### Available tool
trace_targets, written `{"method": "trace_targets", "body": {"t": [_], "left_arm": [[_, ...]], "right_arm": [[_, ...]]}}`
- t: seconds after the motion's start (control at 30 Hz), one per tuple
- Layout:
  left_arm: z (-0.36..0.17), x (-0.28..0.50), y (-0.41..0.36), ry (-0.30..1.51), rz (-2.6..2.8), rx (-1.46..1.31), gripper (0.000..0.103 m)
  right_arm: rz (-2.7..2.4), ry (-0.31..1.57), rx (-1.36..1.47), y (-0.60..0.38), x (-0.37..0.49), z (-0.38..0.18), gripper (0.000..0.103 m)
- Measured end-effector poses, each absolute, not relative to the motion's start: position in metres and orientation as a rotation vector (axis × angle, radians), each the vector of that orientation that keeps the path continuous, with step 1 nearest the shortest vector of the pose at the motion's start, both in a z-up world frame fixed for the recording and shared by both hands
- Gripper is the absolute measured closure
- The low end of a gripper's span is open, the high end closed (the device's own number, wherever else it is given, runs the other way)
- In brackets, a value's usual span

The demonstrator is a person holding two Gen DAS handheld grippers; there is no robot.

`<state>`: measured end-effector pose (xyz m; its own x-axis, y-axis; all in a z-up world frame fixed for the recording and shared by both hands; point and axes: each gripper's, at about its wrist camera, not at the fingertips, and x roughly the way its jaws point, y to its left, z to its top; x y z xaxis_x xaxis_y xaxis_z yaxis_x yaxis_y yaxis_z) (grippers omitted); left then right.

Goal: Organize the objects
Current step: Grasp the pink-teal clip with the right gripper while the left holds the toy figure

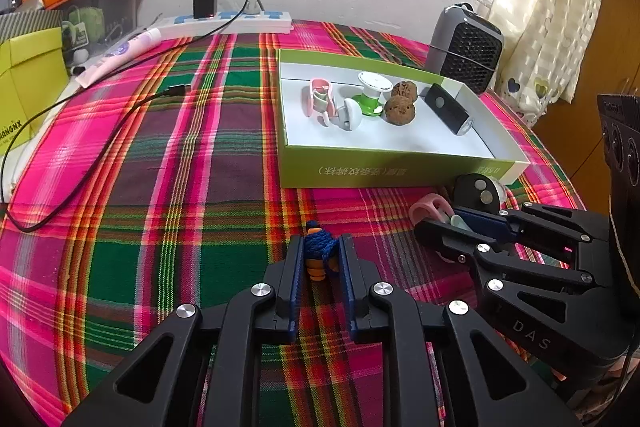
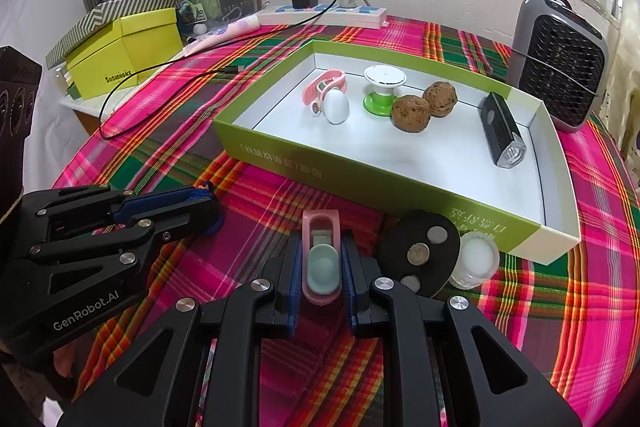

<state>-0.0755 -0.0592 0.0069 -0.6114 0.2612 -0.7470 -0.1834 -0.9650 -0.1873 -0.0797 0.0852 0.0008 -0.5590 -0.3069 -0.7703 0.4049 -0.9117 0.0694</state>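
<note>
My left gripper is shut on a small blue-and-orange knitted toy down at the plaid cloth. My right gripper is shut on a pink clip-shaped item with a pale green insert; it also shows in the left wrist view. The green box stands just beyond both and holds a pink item with a white egg, a green-and-white spool, two walnuts and a black flashlight.
A black oval disc with coins and a small white jar lie right of my right gripper, against the box. A grey heater stands back right. A power strip, black cable and yellow box sit at left.
</note>
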Motion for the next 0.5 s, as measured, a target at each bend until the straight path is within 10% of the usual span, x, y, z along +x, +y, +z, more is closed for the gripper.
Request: {"method": "trace_targets", "body": {"t": [0.5], "left_arm": [[0.015,-0.0759,-0.0589,-0.113,2.62,-1.211,0.089]], "right_arm": [[-2.46,0.138,1.171,0.0864,-0.0775,0.005,0.085]]}}
